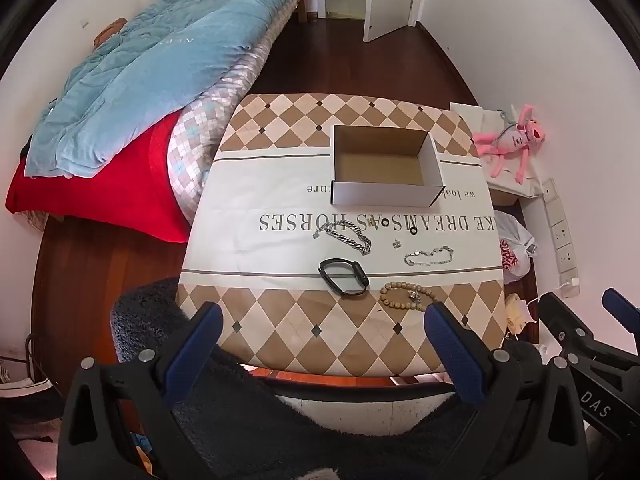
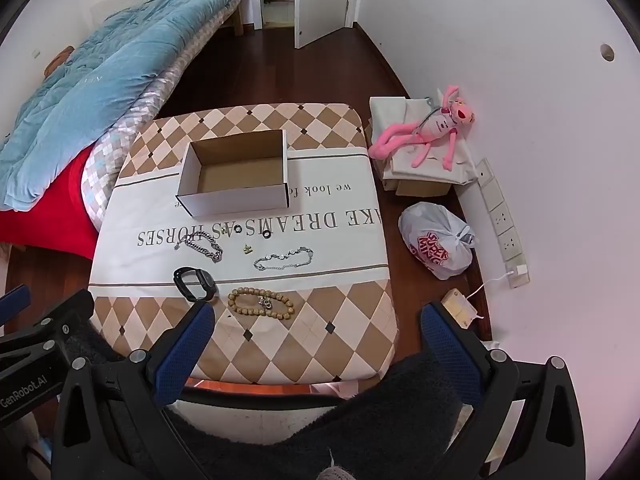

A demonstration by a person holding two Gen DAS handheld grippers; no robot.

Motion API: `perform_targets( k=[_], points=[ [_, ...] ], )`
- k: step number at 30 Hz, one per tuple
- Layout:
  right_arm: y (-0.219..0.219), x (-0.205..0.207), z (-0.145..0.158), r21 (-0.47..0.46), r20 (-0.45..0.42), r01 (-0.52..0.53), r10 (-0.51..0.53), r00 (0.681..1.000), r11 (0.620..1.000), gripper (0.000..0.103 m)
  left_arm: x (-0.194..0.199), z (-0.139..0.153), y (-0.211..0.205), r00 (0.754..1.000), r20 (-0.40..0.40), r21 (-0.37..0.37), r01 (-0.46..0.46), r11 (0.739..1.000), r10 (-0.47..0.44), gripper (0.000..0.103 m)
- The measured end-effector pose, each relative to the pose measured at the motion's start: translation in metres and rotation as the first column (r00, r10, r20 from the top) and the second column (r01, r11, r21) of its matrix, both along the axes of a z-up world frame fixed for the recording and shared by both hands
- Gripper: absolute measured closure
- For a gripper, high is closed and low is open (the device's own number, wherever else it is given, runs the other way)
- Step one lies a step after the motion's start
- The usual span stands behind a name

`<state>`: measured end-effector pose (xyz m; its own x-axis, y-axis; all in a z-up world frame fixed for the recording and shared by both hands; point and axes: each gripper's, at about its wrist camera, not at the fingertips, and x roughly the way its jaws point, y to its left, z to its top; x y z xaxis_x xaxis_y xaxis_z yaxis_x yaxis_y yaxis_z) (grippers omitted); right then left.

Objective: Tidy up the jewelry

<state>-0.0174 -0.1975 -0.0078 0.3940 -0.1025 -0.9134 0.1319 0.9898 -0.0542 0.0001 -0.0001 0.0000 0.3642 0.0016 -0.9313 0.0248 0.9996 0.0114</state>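
Overhead, both grippers, left and right, are held with fingers spread wide, empty; jewelry is laid before an open box.

White walls, dark wood floor; bed under blue quilt stood left, white door ajar.

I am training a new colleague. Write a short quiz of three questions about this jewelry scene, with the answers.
1. True or false: the cardboard box already holds a piece of jewelry.
2. Which item lies nearest the table's front edge? A) wooden bead bracelet B) thick silver chain C) black watch
3. Fill in: both the left gripper and the right gripper are ___, holding nothing.

Key: 1 false, the box is empty; 2 A; 3 open.
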Motion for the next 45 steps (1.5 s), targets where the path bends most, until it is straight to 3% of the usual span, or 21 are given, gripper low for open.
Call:
perform_targets(
  k=[45],
  points=[
    [0.0,0.004,0.0046,-0.014,0.002,-0.003,0.003,1.0,1.0,0.0,0.0032,0.0022,0.003,1.0,0.006,0.002,0.006,1.0,-0.006,0.0]
  ],
)
